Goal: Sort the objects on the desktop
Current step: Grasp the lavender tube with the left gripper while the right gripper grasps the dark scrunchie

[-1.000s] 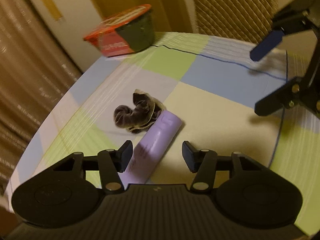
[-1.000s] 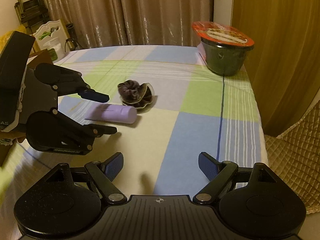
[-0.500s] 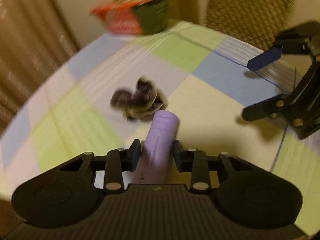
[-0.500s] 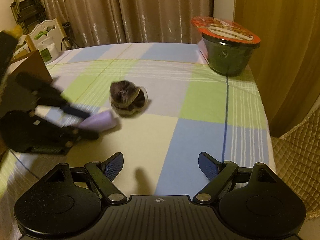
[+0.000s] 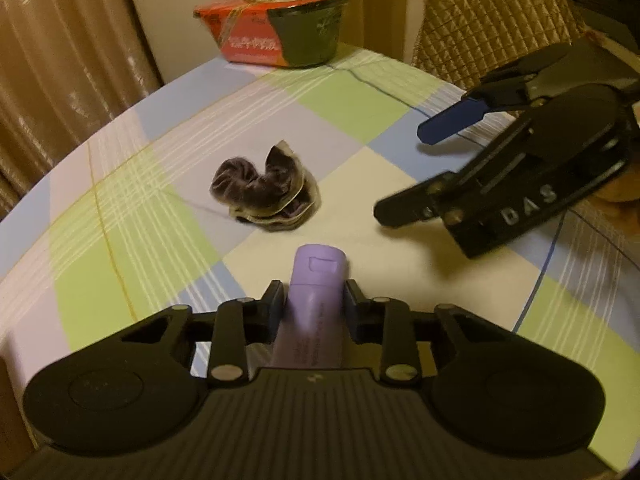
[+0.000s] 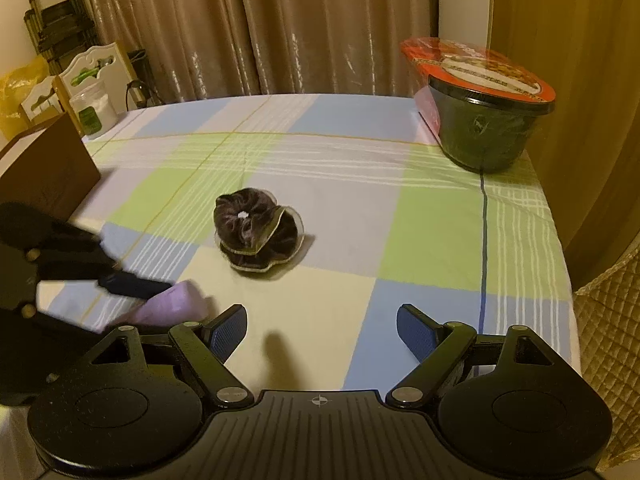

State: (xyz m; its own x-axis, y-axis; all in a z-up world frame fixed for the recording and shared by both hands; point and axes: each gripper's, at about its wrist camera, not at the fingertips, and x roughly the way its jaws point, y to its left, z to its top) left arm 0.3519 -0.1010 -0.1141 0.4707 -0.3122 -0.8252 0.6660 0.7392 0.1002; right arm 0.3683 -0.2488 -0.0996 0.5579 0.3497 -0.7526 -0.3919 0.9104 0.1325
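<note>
My left gripper [image 5: 314, 300] is shut on a lilac tube [image 5: 314, 304], which sticks out forward between its pads over the checked tablecloth. In the right wrist view the same tube [image 6: 176, 306] shows at lower left, clamped by the left gripper [image 6: 132, 286]. A dark velvet scrunchie [image 5: 266, 192] lies on the cloth just beyond the tube; it sits mid-table [image 6: 256, 234]. My right gripper [image 6: 320, 330] is open over bare cloth with nothing between its fingers, and it appears at the right [image 5: 424, 172] of the left wrist view.
An instant noodle bowl [image 6: 486, 112] with a red lid stands at the far right corner [image 5: 280, 28]. A brown box [image 6: 44, 172] sits at the left table edge. Curtains hang behind, and a quilted chair back [image 5: 492, 20] stands past the right edge.
The left jaws closed on the lilac tube, which lay loose between them before, and the gripper rolled so the tube now points straight ahead. The right gripper moved closer to the scrunchie, still open.
</note>
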